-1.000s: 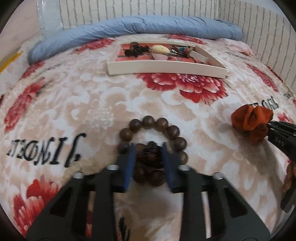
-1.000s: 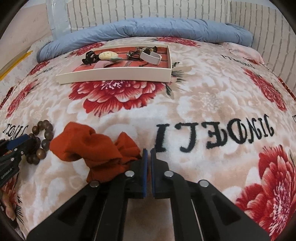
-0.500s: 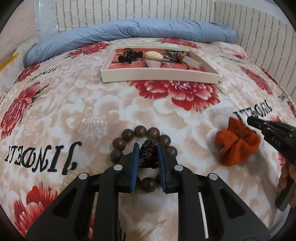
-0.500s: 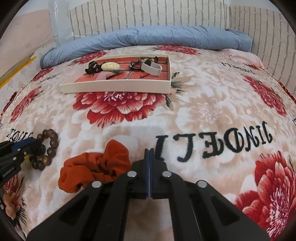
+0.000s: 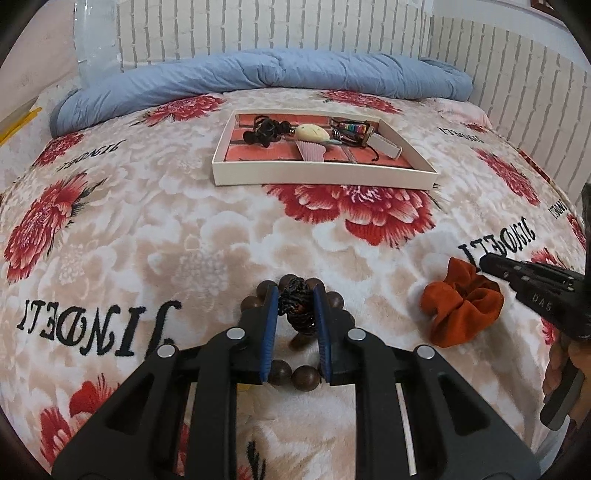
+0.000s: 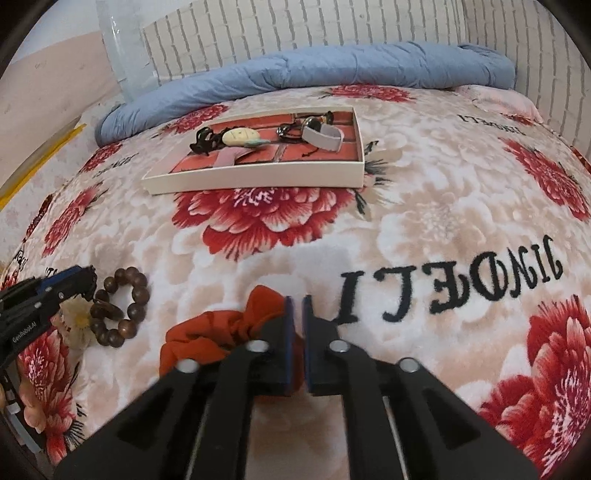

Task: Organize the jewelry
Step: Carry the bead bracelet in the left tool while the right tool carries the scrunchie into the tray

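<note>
Blue pads of the left tool (image 5: 295, 295) pinch the bead bracelet's (image 5: 295, 373) dark knot, while the right tool (image 6: 295, 301) sits nearly closed, empty.

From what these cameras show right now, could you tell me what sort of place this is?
Most likely a bedroom: the work surface is a bed under a plush floral blanket, with a rolled blue duvet along the head and a white brick-pattern wall behind.

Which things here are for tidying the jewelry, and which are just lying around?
For the job:
wooden bead bracelet, between the left gripper fingers
orange scrunchie, by the right gripper
jewelry tray

Just lying about:
blue duvet
floral blanket
</note>
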The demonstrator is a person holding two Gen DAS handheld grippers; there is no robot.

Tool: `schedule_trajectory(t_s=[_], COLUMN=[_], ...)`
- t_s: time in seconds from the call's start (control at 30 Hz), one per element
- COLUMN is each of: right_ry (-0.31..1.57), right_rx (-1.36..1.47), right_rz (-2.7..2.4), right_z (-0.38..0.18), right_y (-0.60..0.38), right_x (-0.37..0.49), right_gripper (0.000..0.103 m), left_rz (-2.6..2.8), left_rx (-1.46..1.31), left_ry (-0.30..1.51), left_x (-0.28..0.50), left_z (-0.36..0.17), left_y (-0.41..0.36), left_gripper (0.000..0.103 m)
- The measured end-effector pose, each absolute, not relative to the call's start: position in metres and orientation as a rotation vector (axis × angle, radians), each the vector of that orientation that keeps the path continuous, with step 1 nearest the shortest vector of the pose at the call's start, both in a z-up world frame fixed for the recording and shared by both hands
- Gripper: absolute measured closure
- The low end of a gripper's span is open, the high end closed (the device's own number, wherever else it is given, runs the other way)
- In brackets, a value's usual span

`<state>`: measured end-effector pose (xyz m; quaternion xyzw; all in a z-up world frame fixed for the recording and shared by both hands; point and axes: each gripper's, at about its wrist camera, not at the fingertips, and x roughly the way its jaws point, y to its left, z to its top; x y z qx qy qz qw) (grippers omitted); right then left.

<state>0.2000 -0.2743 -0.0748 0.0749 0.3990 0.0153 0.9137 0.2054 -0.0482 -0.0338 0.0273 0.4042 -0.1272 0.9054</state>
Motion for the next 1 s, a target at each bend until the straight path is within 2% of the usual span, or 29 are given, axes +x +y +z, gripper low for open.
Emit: schedule_trajectory(t_s=[0.03,0.27,0.37,0.4,0.43,0.53,1.0], right_ry=[0.814,0.873,0.913,0.917,0.919,0.902,0.684], right_rx=[0.15,0.158,0.169,0.161,0.153,0.076,0.034], right_rz=[0.027,0.013,0.016,0.017,0.028,0.02,-0.015], right_z=[-0.075,-0.09,-0.1,-0.103,-0.104,-0.102,-0.054], right_y=[-0.273,-0.273,-0.271,-0.27,-0.268,-0.257,-0.273], right_x=[0.199,0.203,0.206,0.207,0.208,0.209,0.218], right_gripper=[0.054,0.055,0.063,0.071,0.085,0.095,0.097], left_rz=[-0.264,-0.273,-0.277,-0.278,-0.277,-0.274,-0.234], left_rx=[0.056,0.053,0.047,0.046,0.047,0.031,-0.009], left_ry=[0.832,0.813,0.81,0.809,0.806,0.8,0.727], left_x=[0.205,0.205,0.206,0.207,0.207,0.211,0.241], left_z=[-0.032,-0.022,-0.02,-0.019,-0.018,-0.017,-0.009], left_y=[-0.048,-0.045,-0.043,-0.043,-0.043,-0.041,-0.049], left_gripper=[0.085,0.085,0.085,0.085,0.085,0.085,0.085])
